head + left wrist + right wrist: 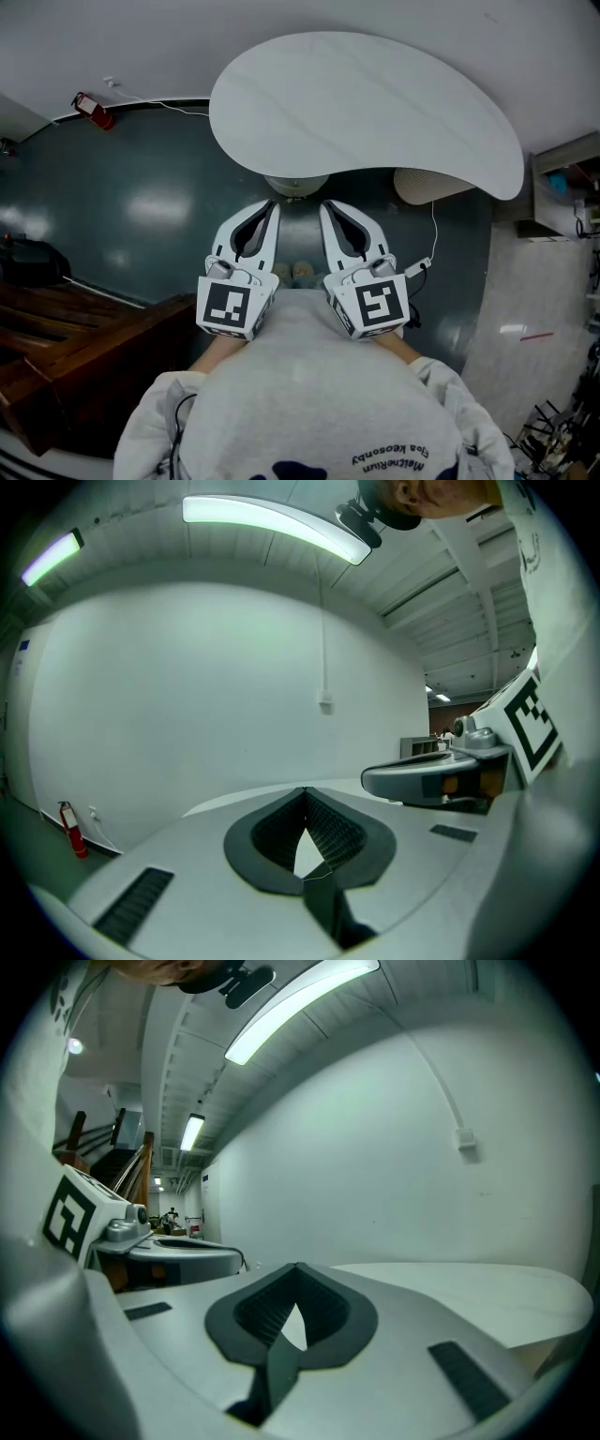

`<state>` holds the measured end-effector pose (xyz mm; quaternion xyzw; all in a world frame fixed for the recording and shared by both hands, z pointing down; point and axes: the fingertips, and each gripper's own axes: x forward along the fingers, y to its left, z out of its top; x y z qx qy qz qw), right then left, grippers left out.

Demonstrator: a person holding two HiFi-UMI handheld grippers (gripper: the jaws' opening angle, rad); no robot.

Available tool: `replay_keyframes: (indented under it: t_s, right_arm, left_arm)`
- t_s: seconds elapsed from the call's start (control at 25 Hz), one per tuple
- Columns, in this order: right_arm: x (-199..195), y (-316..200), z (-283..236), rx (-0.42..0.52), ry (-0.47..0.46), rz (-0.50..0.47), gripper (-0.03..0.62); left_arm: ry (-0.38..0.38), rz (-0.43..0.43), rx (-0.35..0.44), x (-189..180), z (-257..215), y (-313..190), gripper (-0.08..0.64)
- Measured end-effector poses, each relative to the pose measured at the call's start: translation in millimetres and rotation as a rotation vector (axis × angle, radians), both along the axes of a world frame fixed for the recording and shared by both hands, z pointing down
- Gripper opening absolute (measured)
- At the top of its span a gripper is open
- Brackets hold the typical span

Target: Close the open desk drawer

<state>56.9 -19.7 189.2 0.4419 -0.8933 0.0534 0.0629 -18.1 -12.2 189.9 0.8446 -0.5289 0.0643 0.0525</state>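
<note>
No open drawer shows in any view. I hold both grippers side by side at chest height, pointing at a white kidney-shaped table (pixel 375 103). My left gripper (pixel 270 204) has its fingertips together with nothing between them; in its own view the tips meet (pixel 306 791) over the table top (pixel 234 803). My right gripper (pixel 326 204) is likewise shut and empty, its tips touching (pixel 296 1266) in front of the same table (pixel 469 1283). Each gripper view shows the other gripper beside it: the right gripper (pixel 441 780) and the left gripper (pixel 169 1255).
Brown wooden furniture (pixel 66 337) stands at the lower left on the dark teal floor. A red fire extinguisher (pixel 94 110) sits by the white wall at the far left. A thin cable (pixel 433 234) hangs beside the table. Shelving (pixel 562 187) fills the right edge.
</note>
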Motion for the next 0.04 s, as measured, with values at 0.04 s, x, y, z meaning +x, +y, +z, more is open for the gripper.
replay_keyframes:
  t_s: [0.04]
  right_arm:
    - [-0.7, -0.4, 1.5, -0.004, 0.001, -0.001, 0.015]
  left_arm:
    - [0.001, -0.002, -0.003, -1.2, 1.3, 0.0, 0.009]
